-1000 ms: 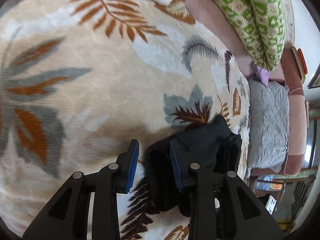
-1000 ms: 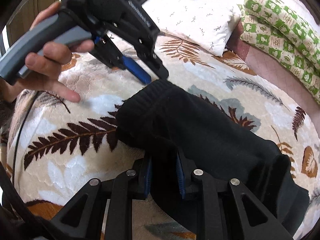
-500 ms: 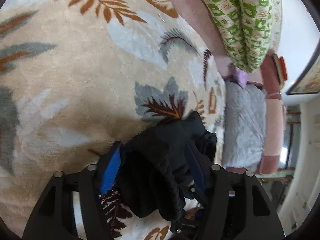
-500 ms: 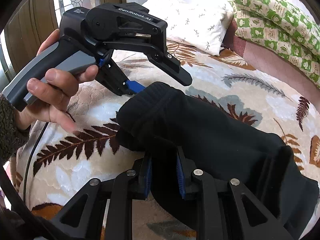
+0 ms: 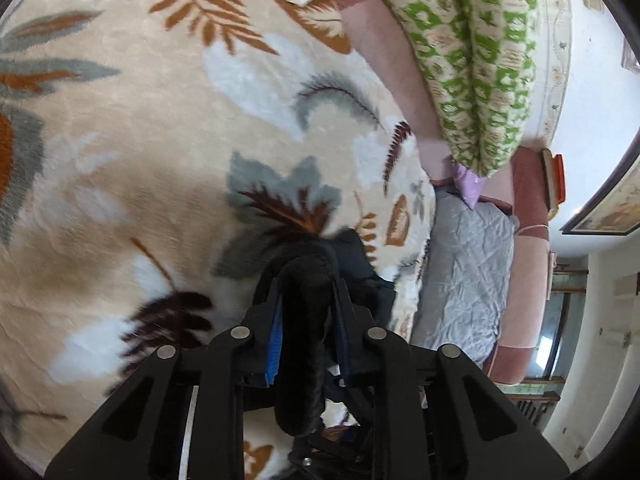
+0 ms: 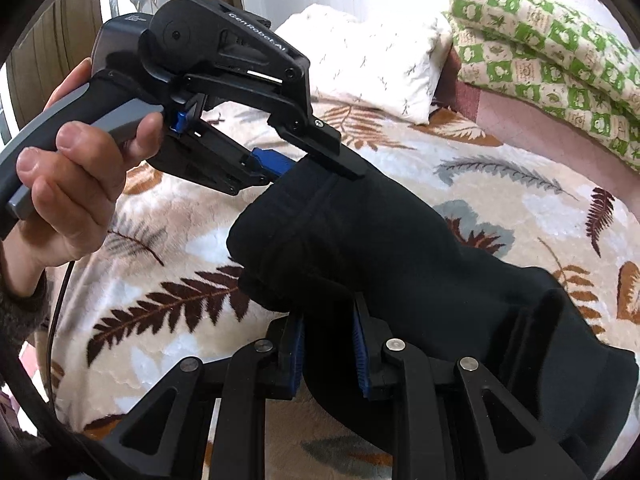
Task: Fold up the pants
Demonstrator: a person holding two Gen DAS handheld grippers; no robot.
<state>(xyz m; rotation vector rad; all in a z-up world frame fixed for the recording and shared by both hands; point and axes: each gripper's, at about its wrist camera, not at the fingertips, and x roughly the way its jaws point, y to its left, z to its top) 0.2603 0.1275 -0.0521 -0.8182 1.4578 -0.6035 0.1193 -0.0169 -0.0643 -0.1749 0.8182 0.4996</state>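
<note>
Both tools clench the black pants [image 6: 400,264]: left tool [image 6: 316,166] on the far end, right tool [image 6: 328,350] nearer; the pants' long axis trails rightward across the bed [image 6: 168,256].

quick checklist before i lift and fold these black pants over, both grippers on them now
1. Left gripper shut on the black pants: ok.
2. Right gripper shut on the pants' near edge: ok.
3. Both grips on the same end: ok.
4. Fabric between grips taut: not ok, it bunches.
5. Far end lying flat on the leaf blanket: cannot tell.
6. White pillow apart from the pants: ok.
</note>
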